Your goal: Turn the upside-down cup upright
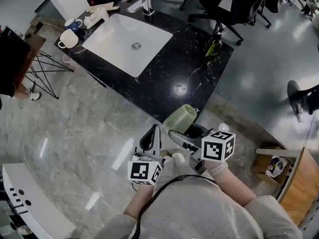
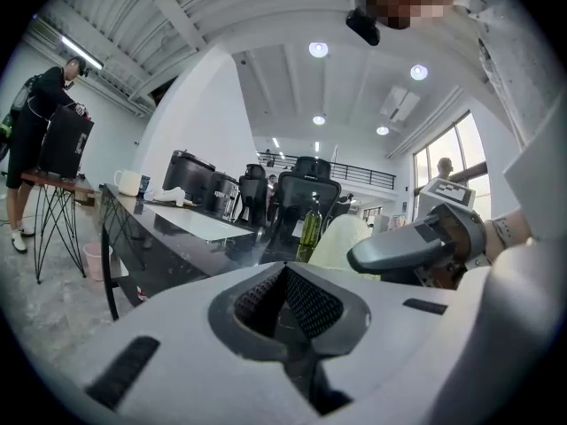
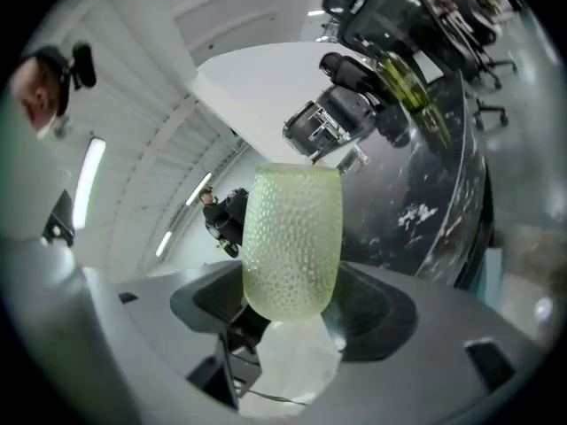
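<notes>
Right gripper (image 3: 292, 304): jaws spread wide around the green cup (image 3: 292, 237), apparently clamping its sides near the rounded closed end.
Left gripper (image 2: 288, 304): jaws together, empty, parked beside the right one and clear of the work.
Cup position: at the black counter's (image 1: 199, 73) near edge, tilted, mouth pointing away.
Likely reason: a side grip lets the wrist roll it upright.

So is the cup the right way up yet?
Not yet. Done: the right tool has grabbed the green cup. In hand: it is held tilted in the air by the edge of the black counter. Left: get it mouth-up and set it down.
</notes>
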A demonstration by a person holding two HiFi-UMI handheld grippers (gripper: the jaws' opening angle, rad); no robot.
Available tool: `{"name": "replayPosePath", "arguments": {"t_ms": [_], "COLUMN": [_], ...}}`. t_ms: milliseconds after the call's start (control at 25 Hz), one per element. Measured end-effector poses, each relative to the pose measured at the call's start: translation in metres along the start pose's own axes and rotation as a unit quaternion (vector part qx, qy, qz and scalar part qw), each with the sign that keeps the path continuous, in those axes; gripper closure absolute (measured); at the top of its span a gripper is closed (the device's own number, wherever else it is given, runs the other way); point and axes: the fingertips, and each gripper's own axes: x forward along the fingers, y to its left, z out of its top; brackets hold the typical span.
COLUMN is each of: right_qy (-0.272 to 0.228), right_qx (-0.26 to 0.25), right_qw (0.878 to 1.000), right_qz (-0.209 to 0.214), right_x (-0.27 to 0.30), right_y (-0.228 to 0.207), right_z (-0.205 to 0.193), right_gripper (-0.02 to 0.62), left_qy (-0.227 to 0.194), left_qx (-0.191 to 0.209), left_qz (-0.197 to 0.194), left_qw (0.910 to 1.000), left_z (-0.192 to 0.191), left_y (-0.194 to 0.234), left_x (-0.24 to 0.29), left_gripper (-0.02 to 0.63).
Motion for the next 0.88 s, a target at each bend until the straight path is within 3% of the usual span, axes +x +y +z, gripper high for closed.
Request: {"name": "replayPosePath", "arguments": {"t_ms": [240,520,600,680,880], "right_qy": [-0.005,-0.026,-0.034,-0.046,-0.105], "right_qx": [0.145,0.291,0.335,0.382,0.495], "right_qw": [0.982,0.93,0.907,0.875,0.774], "right_qz": [0.119,0.222,0.254,0.293,0.381], "right_x": [0.003,0.006,0.008,0.01,0.013], "right_y": [0.027,0.052,0.059,0.064,0.062], "right_z": [-0.003,-0.004,-0.007,-0.008,-0.004], "right_gripper": [0.264,0.264,0.264,0.264,0.264], "left_qy": [0.001,-0.002,-0.002,-0.002,0.002], "left_qx": [0.002,0.01,0.011,0.013,0.02], "left_qz": [0.006,0.018,0.026,0.031,0.039], "left_qw": [1.0,0.9998,0.9996,0.9994,0.999], "left_z": [0.003,0.009,0.01,0.011,0.013], "left_y": [0.001,0.008,0.015,0.021,0.032], "left_x": [-0.005,-0.011,-0.014,-0.017,-0.025], "left_gripper": [0.6,0.601,0.6,0.601,0.601]}}
